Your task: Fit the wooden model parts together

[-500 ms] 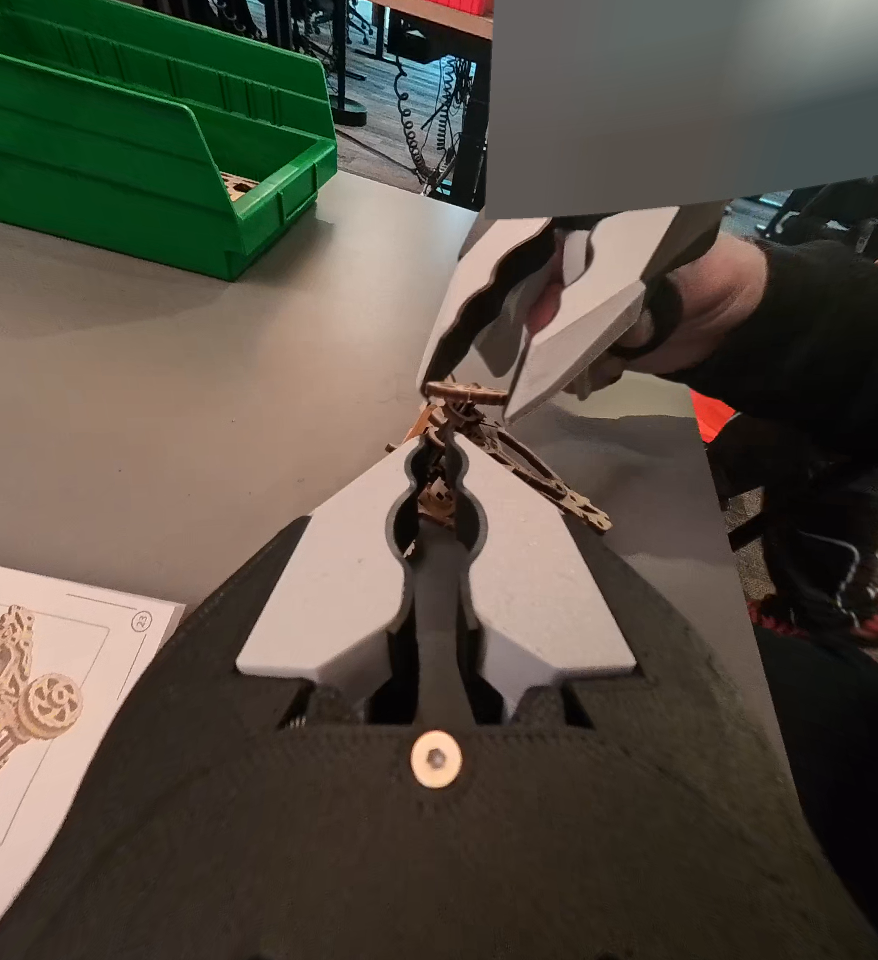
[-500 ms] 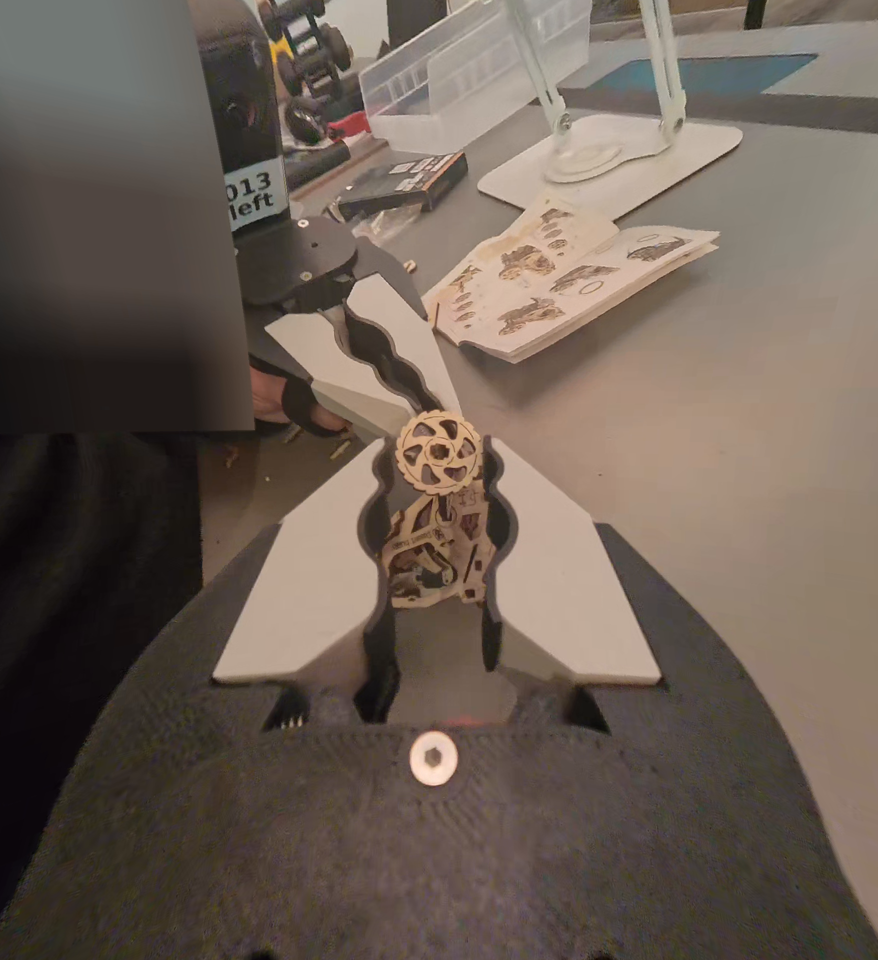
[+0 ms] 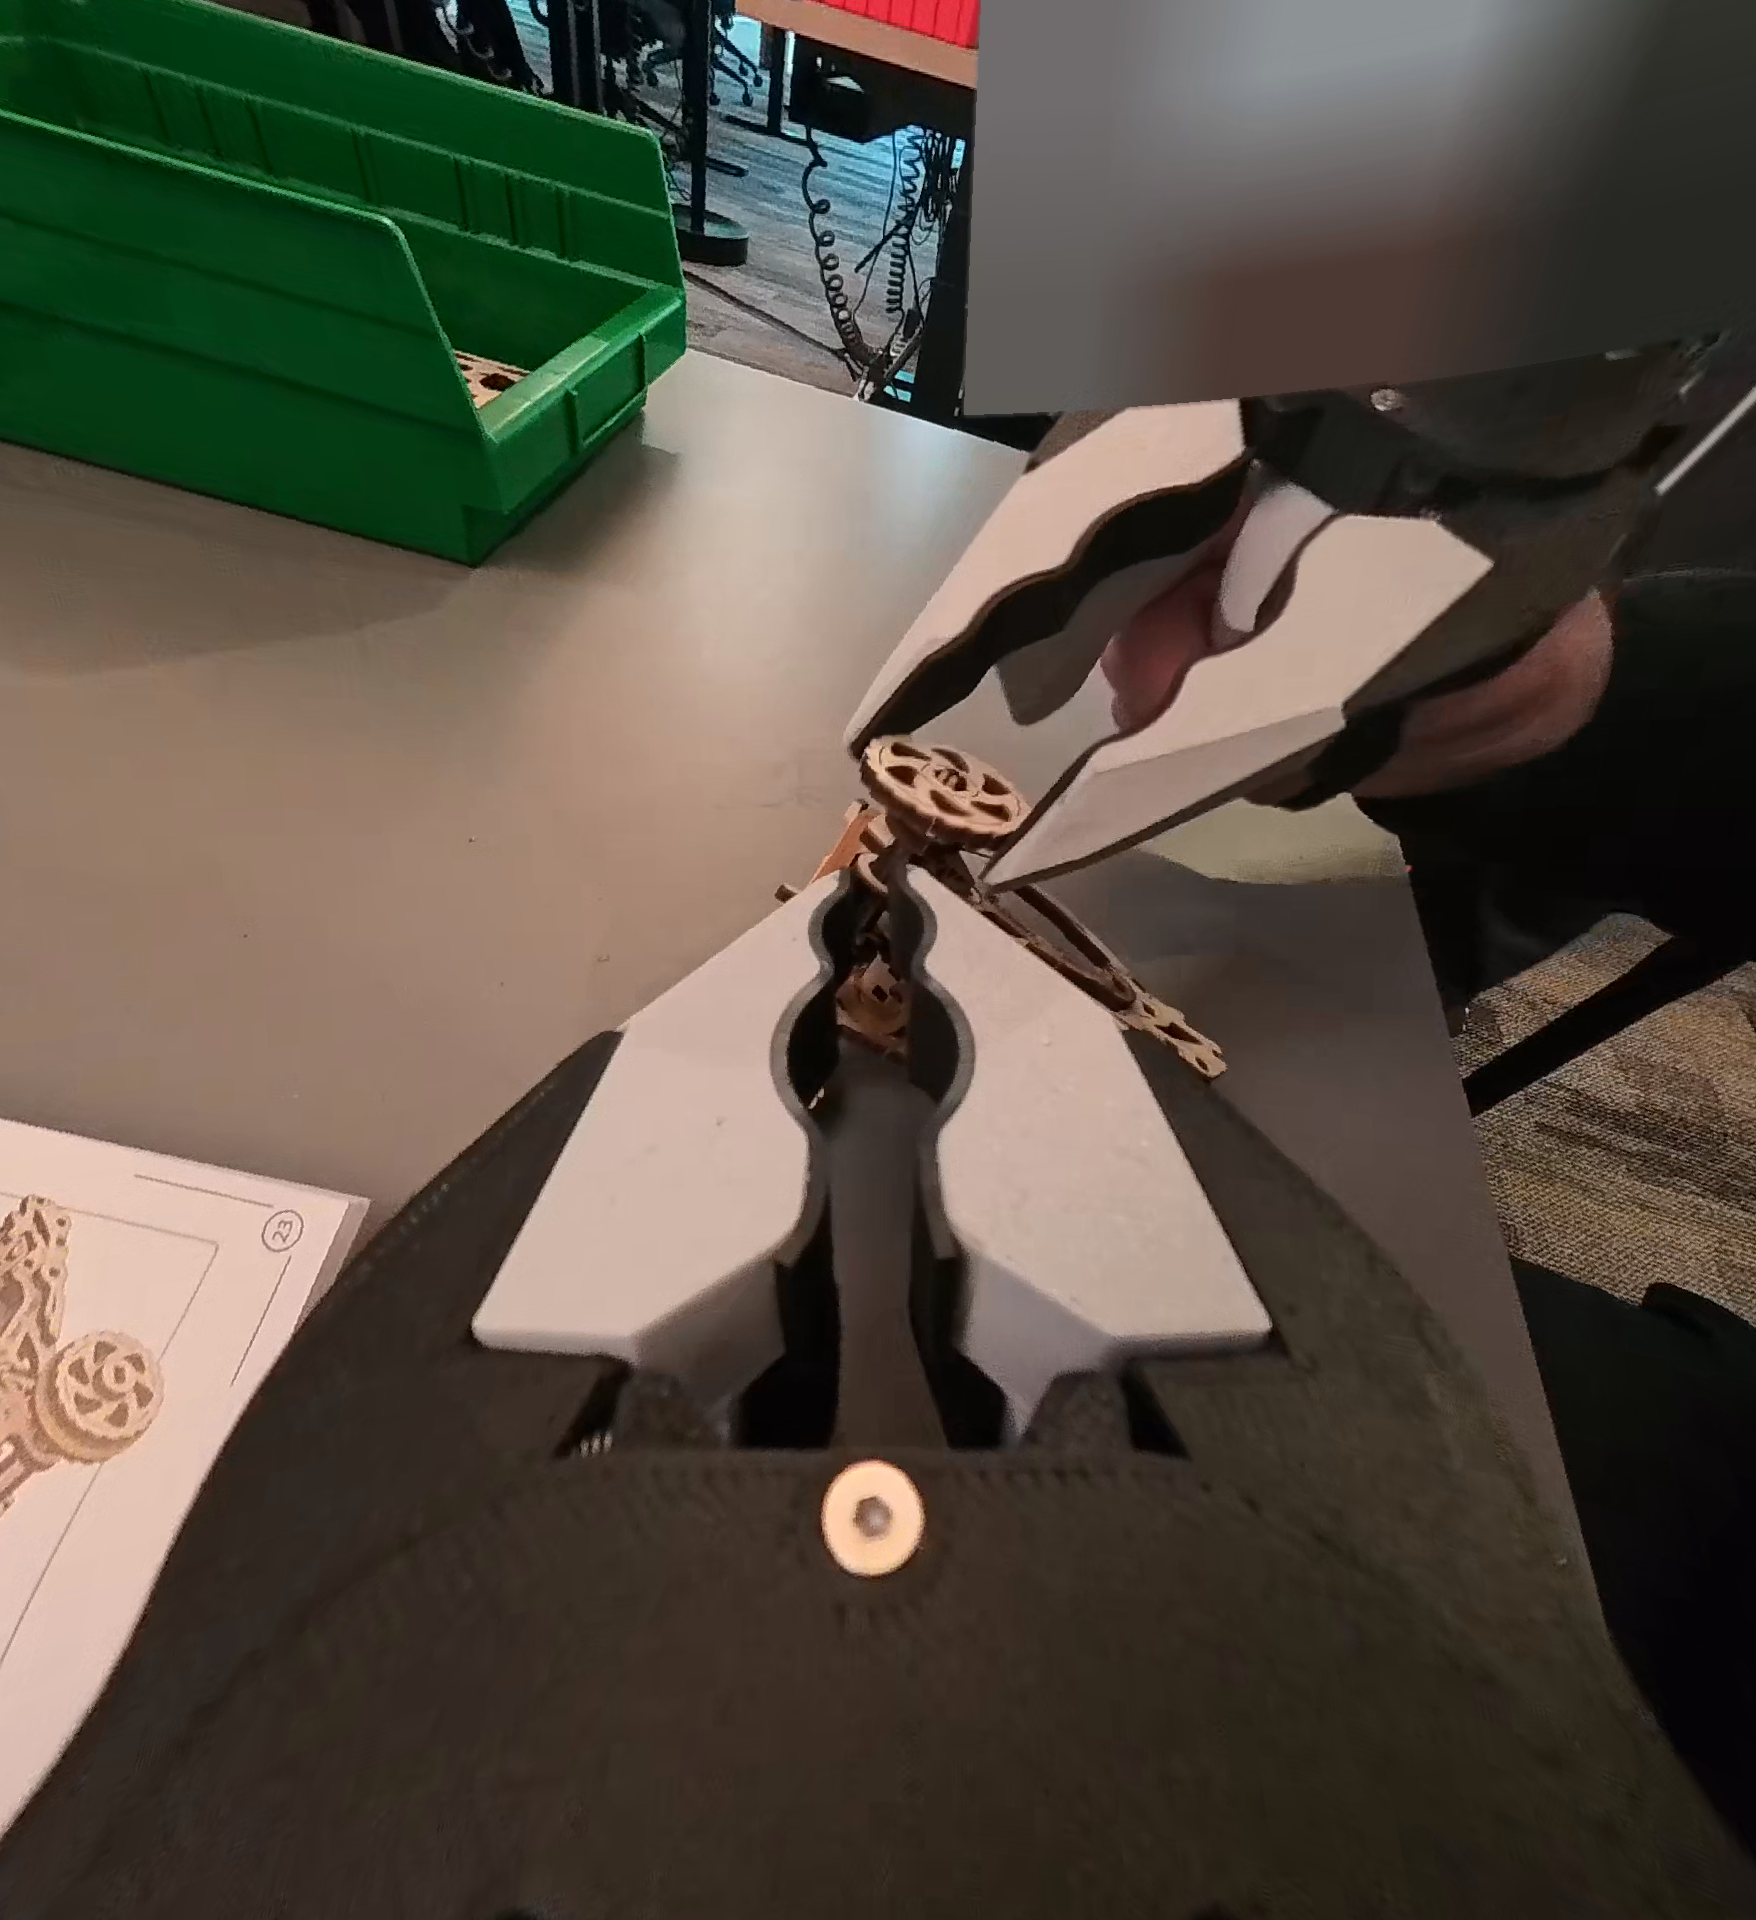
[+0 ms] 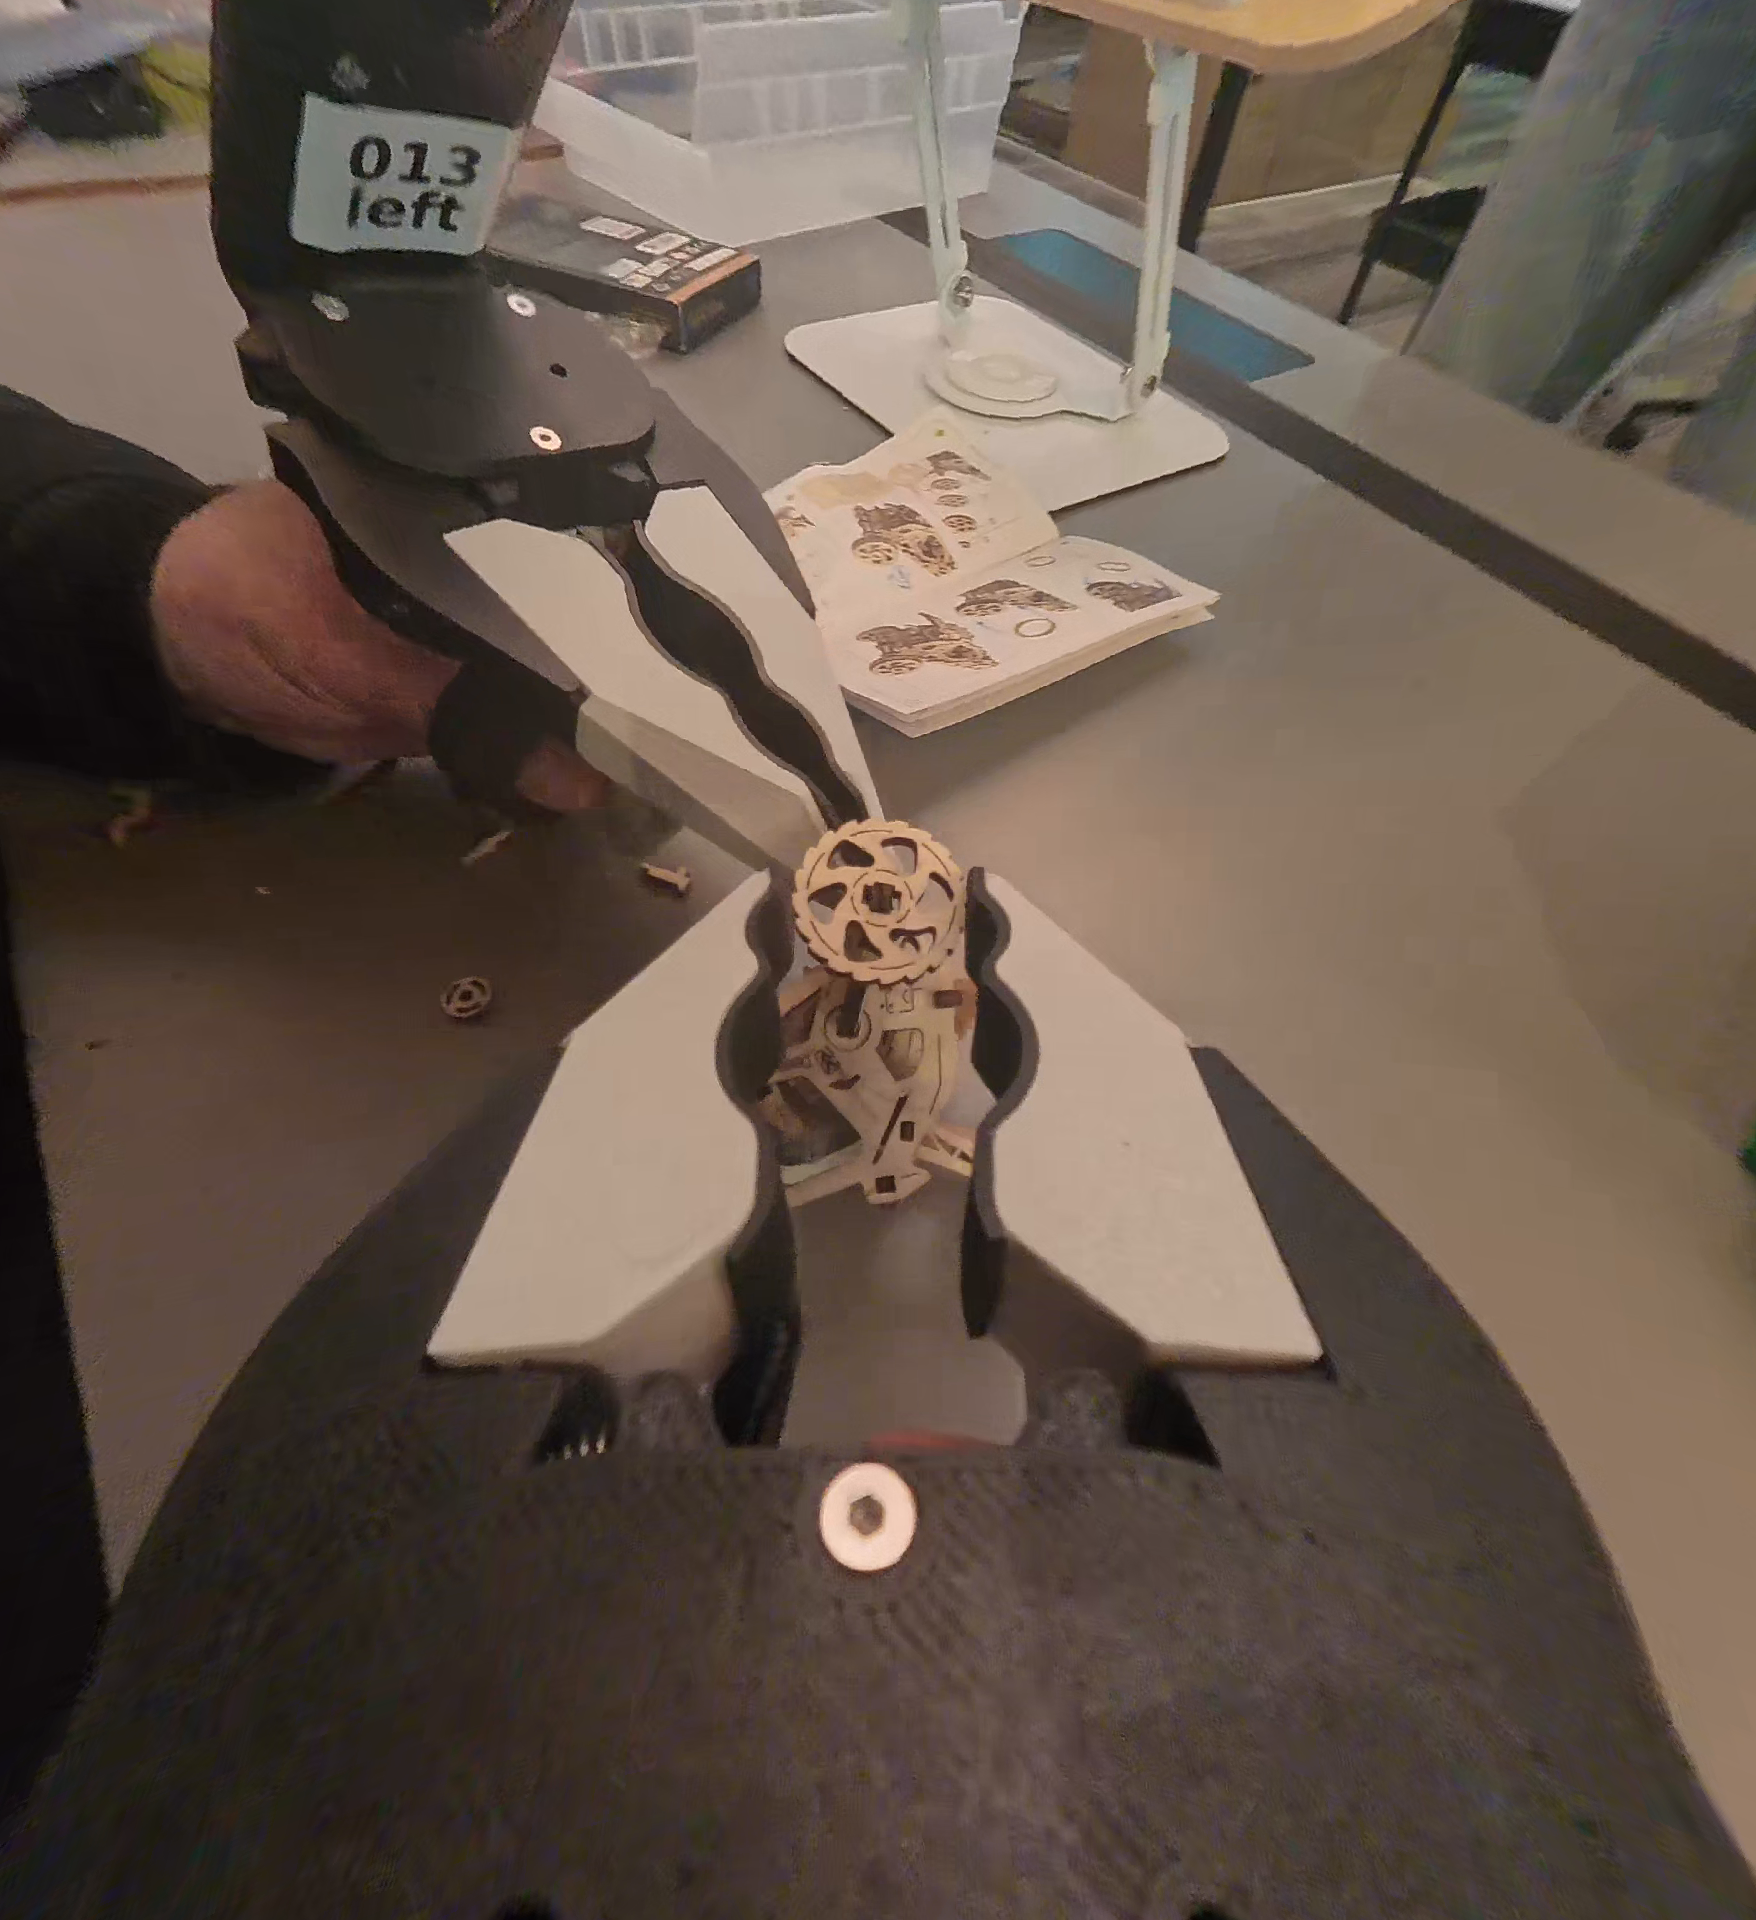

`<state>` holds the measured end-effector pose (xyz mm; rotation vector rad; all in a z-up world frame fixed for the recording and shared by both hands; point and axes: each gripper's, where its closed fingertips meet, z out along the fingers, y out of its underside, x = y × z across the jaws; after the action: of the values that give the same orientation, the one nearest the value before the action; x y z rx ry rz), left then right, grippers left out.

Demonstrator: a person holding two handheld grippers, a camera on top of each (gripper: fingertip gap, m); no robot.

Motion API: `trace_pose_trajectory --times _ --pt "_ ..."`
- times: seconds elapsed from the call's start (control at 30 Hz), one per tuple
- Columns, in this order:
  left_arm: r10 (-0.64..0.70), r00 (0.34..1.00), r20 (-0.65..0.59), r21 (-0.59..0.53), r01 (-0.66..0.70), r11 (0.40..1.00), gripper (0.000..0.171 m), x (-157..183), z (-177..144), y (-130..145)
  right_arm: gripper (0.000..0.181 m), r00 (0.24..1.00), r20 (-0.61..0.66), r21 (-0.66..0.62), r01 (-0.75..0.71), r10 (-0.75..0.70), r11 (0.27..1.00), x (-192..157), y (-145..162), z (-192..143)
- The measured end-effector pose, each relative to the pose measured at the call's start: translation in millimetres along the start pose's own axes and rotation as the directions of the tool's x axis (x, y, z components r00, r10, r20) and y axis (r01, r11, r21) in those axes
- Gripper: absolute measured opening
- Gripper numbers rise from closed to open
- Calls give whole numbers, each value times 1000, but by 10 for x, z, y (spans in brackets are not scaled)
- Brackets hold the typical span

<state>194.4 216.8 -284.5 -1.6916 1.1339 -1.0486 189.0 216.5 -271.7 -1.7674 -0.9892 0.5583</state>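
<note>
My left gripper [image 3: 879, 883] is shut on the thin frame of the wooden model [image 3: 1092, 961], which sticks out to the right past its fingers. My right gripper [image 3: 931, 816] comes in from the upper right, shut on a toothed wooden wheel [image 3: 941, 795] held right over the left fingertips. In the right wrist view the wheel [image 4: 879, 914] sits between my right gripper's tips [image 4: 872, 888]. The model body [image 4: 874, 1070] hangs below the wheel. The left gripper [image 4: 846, 816] reaches in from the upper left, just behind the wheel.
A green bin [image 3: 334, 312] stands at the table's back left. An instruction sheet [image 3: 74, 1403] lies at the near left. An open booklet [image 4: 978, 592], a white stand base [image 4: 1009, 384], a black box [image 4: 645, 270] and loose small parts [image 4: 466, 997] lie on the table. The table edge [image 3: 1425, 1039] is close on the right. My two grippers' fingertips are within a few centimetres of each other.
The right gripper has tilted, so the wheel's face now shows in the left wrist view instead of its edge. Both grippers keep their hold.
</note>
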Motion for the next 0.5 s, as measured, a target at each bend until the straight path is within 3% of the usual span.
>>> trace_pose_trajectory --times 0.2,0.5 --pt "3 1000 11 2 -3 1000 2 -7 -1 -1 31 985 -134 -36 103 -107 994 15 5 9" --pt "9 999 33 3 -10 1000 2 -26 1 -3 31 984 -178 -70 -13 0 997 35 20 24"
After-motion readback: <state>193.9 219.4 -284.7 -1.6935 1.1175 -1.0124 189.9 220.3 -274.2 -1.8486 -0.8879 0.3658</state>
